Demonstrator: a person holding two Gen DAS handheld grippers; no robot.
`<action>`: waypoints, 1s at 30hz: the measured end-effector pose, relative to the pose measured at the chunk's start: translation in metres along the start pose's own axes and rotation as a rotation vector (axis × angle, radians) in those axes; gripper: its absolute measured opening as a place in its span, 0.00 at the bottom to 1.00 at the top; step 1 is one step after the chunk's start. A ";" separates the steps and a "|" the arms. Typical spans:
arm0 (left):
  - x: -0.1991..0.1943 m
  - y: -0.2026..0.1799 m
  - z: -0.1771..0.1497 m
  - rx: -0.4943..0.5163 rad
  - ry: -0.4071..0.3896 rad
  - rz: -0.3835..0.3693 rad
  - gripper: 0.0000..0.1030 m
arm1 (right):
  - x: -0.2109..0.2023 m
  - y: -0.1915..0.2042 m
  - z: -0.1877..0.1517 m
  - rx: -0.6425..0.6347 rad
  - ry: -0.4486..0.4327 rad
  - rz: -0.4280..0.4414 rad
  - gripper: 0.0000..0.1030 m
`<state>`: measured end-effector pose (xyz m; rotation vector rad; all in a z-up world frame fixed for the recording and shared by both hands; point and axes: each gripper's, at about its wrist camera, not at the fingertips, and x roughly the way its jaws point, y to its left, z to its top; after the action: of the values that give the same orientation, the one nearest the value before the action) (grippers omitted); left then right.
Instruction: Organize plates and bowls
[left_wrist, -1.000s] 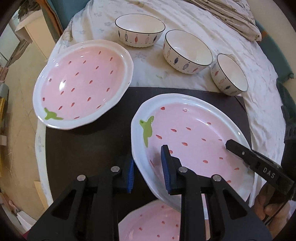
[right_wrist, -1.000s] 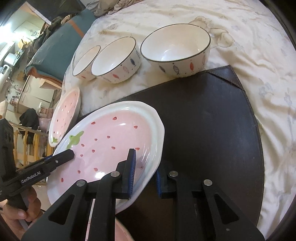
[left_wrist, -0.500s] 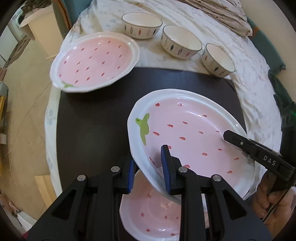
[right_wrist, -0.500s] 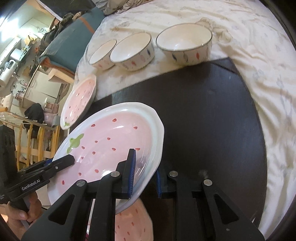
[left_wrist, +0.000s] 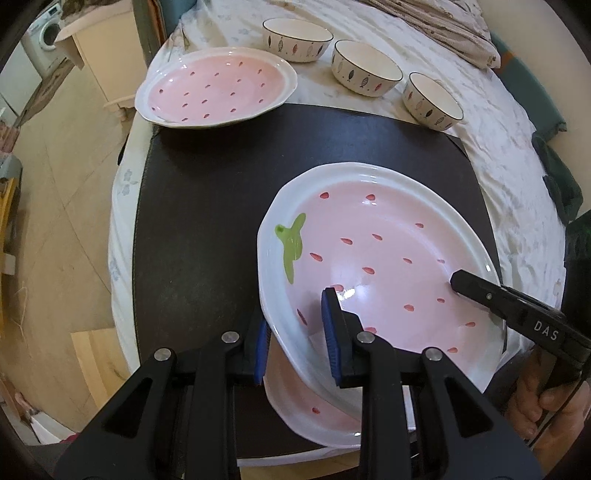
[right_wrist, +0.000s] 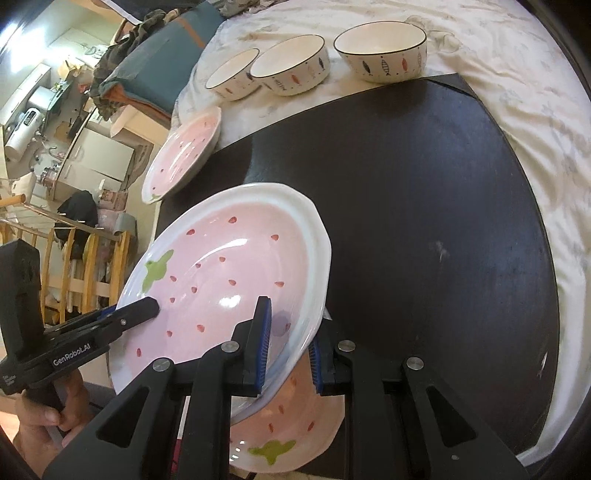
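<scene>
Compared with a second ago, the held plate (left_wrist: 380, 258) now sits above a second pink plate (left_wrist: 317, 406) at the near edge of the dark mat (left_wrist: 199, 206); back then that lower plate showed only as a sliver at the bottom of the left wrist view, and now its rim and several red specks are exposed. The third plate (left_wrist: 216, 86) and the three bowls have shrunk toward the top of the view, so the camera stands farther from them. The left gripper (left_wrist: 295, 339) is clamped on the near-left rim of the held plate, one blue pad inside the dish and the other under the rim. The right gripper (right_wrist: 288, 343) is clenched on the opposite rim in the same way, one pad inside, one beneath. The held plate is tilted, its far edge higher, and hangs over the lower plate (right_wrist: 291, 424); whether the two touch cannot be told. In the right wrist view the left gripper's black finger reaches in near the green leaf mark, with the person's left hand (right_wrist: 40, 417) wrapped round the handle at the lower left. In the left wrist view the right hand (left_wrist: 543, 402) grips its handle at the lower right. The bowls (left_wrist: 365, 68) stand in a row on the pale cloth (left_wrist: 498, 122) beyond the mat, apart from the third plate.
</scene>
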<state>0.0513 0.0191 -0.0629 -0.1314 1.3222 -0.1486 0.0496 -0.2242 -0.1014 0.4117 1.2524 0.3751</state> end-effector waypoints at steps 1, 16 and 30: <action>-0.001 -0.001 -0.003 0.007 0.001 0.002 0.21 | -0.001 0.000 -0.003 0.002 0.001 0.005 0.20; 0.010 0.005 -0.015 -0.020 0.051 0.017 0.23 | 0.000 0.003 -0.029 -0.012 0.039 0.013 0.20; 0.035 -0.009 -0.033 0.077 0.123 0.147 0.25 | 0.022 -0.001 -0.058 0.040 0.178 0.017 0.20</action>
<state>0.0273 0.0033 -0.1026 0.0408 1.4418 -0.0835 -0.0003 -0.2088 -0.1348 0.4306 1.4323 0.4086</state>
